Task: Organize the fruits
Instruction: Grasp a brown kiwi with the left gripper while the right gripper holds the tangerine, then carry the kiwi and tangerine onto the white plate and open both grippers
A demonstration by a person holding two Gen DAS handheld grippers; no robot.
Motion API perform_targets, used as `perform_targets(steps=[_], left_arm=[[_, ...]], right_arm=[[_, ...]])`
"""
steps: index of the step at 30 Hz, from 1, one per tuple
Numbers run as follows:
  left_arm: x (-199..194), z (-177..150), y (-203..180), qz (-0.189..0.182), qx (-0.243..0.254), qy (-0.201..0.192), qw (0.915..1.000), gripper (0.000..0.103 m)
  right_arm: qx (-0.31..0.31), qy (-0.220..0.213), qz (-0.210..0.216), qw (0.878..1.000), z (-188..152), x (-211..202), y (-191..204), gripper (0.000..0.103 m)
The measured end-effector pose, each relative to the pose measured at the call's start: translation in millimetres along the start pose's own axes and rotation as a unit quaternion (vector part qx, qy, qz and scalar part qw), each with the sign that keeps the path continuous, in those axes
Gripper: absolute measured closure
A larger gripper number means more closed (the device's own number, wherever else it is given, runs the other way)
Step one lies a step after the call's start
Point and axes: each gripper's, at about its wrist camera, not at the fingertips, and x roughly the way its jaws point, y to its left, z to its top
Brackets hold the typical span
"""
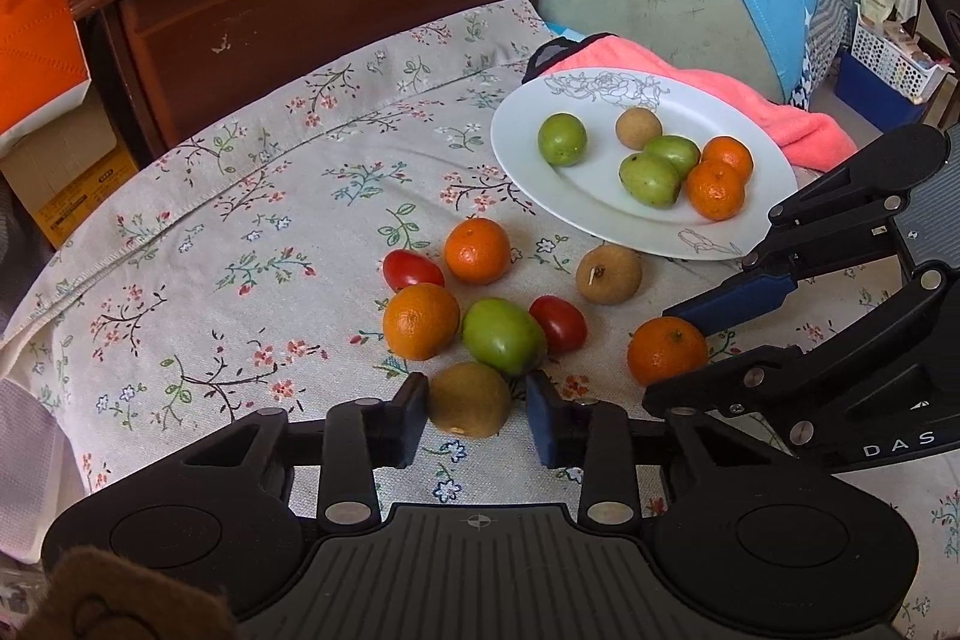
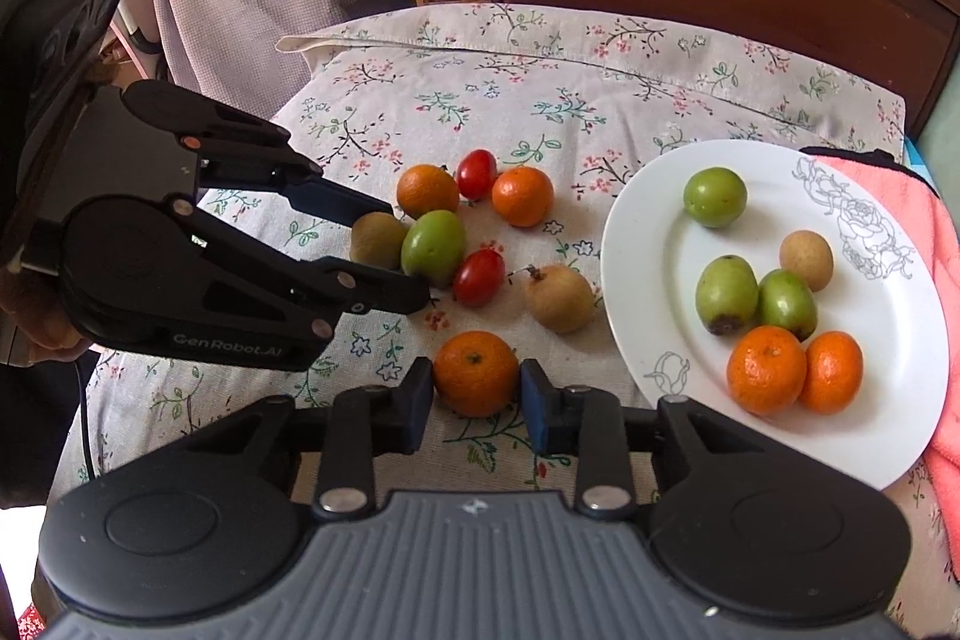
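- Left gripper (image 1: 477,415): jaws apart, straddling the brownish-green fuzzy kiwi (image 1: 470,399) on the floral cloth (image 1: 240,196); pads just beside its sides, not clearly pressing.
- Right gripper (image 2: 477,400): jaws apart around the small orange mandarin (image 2: 476,373), near the white ceramic plate (image 2: 636,244); contact on either side can't be confirmed.
- Plate already holds two mandarins, three green fruits, one tan round fruit; more fruit loose on the cloth between the grippers.
- Handling, my guess: kiwi light, soft-skinned, bruises if squeezed; take it across its widest middle. Mandarin light, slightly springy peel, may roll; grip at its equator.
- Green oval fruit (image 1: 503,335) touches the kiwi's far side and could get nudged on lift.
- Room: plate rim raised, lift over it. Open spot on the plate's left half. Grippers sit close together, so crossing paths risks a bump.
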Motion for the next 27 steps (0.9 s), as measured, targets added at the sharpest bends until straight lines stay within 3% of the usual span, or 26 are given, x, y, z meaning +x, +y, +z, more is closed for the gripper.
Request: perform_targets(steps=[18,27], left_arm=[[-1,-1,-5,0.014,0.004,0.015,0.9998,0.076],[-25,17,-6,0.007,-0.016,-0.019,0.9997,0.076]], right_arm=[[0.011,-0.003,0.007,1.0,0,-4,-2,0.072],[0.031,-0.031,0.008,0.999,9,-21,-13,0.072]])
